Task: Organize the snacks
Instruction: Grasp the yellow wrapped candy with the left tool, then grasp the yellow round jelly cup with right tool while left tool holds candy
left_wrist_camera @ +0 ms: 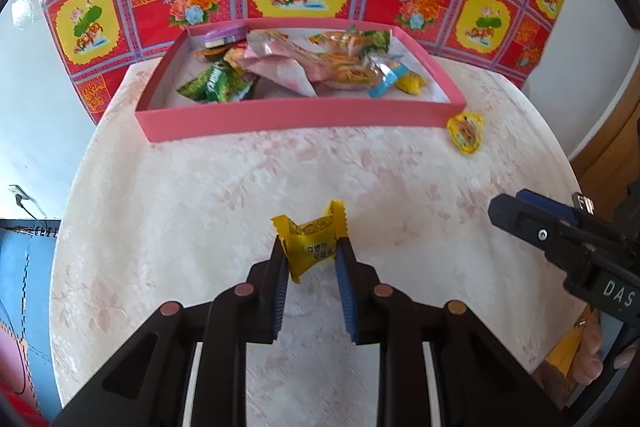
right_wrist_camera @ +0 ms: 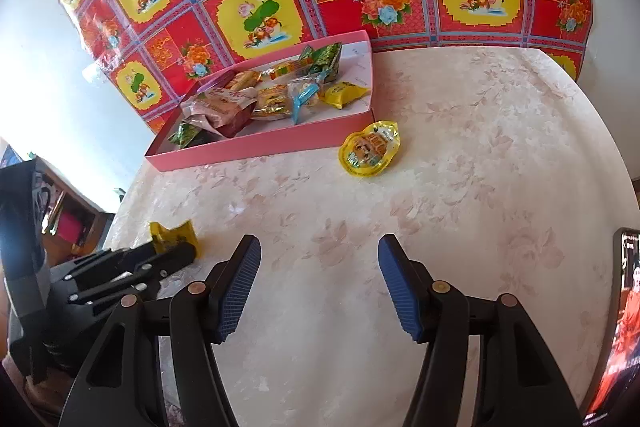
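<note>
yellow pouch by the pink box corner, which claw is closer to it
Right. The right claw hangs open over bare table with the pouch ahead of it. The left claw, shut on a yellow candy, sits farther off toward the table's other side.

Your left gripper (left_wrist_camera: pixel 310 251) is closed on the small yellow wrapped candy (left_wrist_camera: pixel 311 241), low over the round pale flowered table (left_wrist_camera: pixel 240 187). Your right gripper (right_wrist_camera: pixel 320 251) hangs to its right, jaws apart, with nothing between them. The flat pink cardboard tray (left_wrist_camera: pixel 280 117) sits at the far side, full of snack packets (left_wrist_camera: pixel 304 67). The yellow jelly cup (left_wrist_camera: pixel 466 131) lies just beside the tray's near right corner.
</note>
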{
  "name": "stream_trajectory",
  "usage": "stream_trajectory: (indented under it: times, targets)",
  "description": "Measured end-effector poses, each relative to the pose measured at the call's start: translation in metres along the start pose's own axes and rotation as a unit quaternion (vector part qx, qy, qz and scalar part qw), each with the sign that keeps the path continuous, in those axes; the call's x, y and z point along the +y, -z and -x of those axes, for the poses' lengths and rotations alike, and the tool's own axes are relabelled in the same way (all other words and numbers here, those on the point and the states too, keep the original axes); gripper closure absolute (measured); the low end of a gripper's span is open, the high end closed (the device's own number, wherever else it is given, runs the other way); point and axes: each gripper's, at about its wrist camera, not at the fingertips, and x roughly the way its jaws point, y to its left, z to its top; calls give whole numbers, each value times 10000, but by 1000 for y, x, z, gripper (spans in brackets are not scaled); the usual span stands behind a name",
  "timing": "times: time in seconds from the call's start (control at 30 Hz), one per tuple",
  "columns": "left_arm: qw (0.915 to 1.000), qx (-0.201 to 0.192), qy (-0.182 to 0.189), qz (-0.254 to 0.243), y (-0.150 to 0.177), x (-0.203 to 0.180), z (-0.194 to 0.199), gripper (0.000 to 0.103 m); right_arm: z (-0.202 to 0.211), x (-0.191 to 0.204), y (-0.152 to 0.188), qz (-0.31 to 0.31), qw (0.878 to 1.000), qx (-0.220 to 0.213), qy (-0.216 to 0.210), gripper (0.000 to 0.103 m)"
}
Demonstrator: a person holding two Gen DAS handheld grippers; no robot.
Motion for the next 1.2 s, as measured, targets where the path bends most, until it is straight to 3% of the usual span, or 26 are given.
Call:
stream_trajectory:
  times: [0.47,1.03,1.13,1.17,1.2]
  targets:
    - [9991,-223,-157,327,-17,17,-8,79,-27,-15,-30,38,9994,-90,329,40]
    - [9986,-199,-214,445,-20,25,-17,79,-56,-14,-54,226,9976,-110,639,40]
    - [9984,-203,-241,468,-21,26,-18,79,-57,-13,-55,280,9966,-162,764,50]
    - [9984,-202,-246,473,-21,26,-18,79,-57,-13,-55,301,9961,-177,808,59]
    - [9984,-200,-252,475,-21,26,-18,79,-57,-13,-54,305,9961,-183,803,59]
